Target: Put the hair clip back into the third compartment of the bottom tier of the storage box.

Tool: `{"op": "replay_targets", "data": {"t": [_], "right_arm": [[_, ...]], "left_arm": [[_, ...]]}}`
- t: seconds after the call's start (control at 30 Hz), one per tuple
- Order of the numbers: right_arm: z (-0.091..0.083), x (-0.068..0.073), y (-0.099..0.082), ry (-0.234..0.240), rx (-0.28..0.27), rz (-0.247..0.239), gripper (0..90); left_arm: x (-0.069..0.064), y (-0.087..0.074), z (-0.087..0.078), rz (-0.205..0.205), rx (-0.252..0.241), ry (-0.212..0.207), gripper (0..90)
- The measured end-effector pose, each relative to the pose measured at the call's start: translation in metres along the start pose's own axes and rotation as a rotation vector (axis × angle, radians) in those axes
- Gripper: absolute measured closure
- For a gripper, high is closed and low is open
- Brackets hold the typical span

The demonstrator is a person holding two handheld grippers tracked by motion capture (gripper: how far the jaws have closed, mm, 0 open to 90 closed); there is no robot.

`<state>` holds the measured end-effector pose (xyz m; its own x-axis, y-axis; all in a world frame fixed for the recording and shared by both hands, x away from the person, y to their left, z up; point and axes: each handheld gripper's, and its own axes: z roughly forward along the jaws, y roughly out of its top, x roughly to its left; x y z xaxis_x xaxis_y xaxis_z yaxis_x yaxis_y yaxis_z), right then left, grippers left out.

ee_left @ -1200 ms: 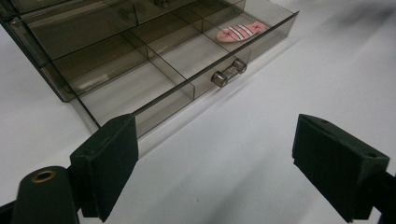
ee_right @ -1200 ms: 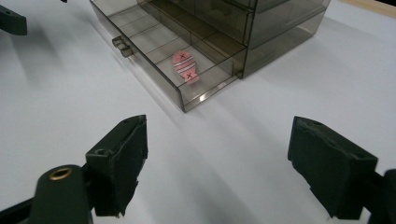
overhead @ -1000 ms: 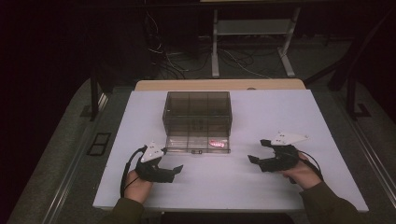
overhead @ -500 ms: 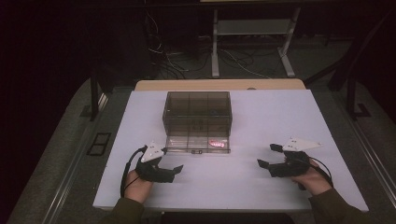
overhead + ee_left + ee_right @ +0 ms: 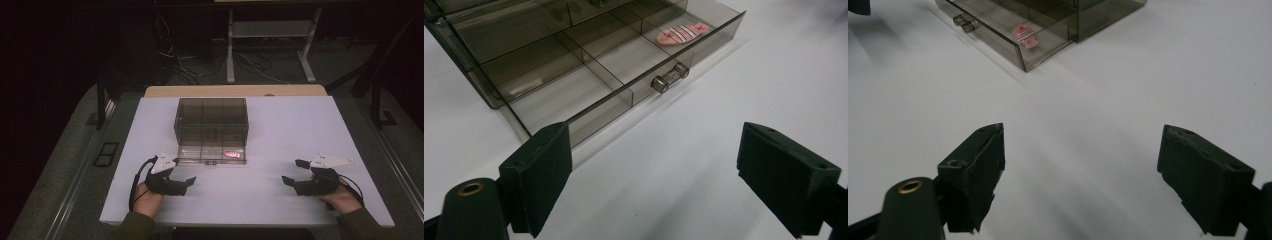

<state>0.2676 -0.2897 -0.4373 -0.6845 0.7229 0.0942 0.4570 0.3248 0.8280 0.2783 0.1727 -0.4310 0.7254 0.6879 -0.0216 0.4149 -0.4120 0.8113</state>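
Left gripper (image 5: 186, 175) low at near left, fingers spread, right gripper (image 5: 295, 171) likewise at near right

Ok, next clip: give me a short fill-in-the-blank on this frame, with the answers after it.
1. The smoky organizer box has its bottom drawer pulled ____.
2. The pink striped item lies in the drawer's ____ compartment as the high view shows it.
3. Both the left gripper and the right gripper have jaws standing ____.

Answers: open; right; open

Drawer box sitting mid-table, grippers lying to either side.
The drawer (image 5: 212, 154) is sticking out toward the person, the fish-shaped piece (image 5: 232, 154) lying in its right compartment; left gripper (image 5: 181, 176) and right gripper (image 5: 294, 171) are resting nearer the table's (image 5: 280, 125) front edge.
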Motion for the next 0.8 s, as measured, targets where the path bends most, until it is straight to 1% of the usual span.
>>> {"op": "replay_targets", "data": {"t": [0.27, 0.8], "right_arm": [[-0.006, 0.0005, -0.006, -0.007, 0.006, 0.004, 18.1], [-0.006, 0.0003, -0.0076, -0.013, 0.011, -0.012, 18.1]], "left_arm": [[-0.0004, -0.0003, 0.0008, -0.003, -0.004, -0.002, 13.6], [0.0, -0.0005, 0.0014, -0.006, -0.001, 0.0, 13.6]]}}
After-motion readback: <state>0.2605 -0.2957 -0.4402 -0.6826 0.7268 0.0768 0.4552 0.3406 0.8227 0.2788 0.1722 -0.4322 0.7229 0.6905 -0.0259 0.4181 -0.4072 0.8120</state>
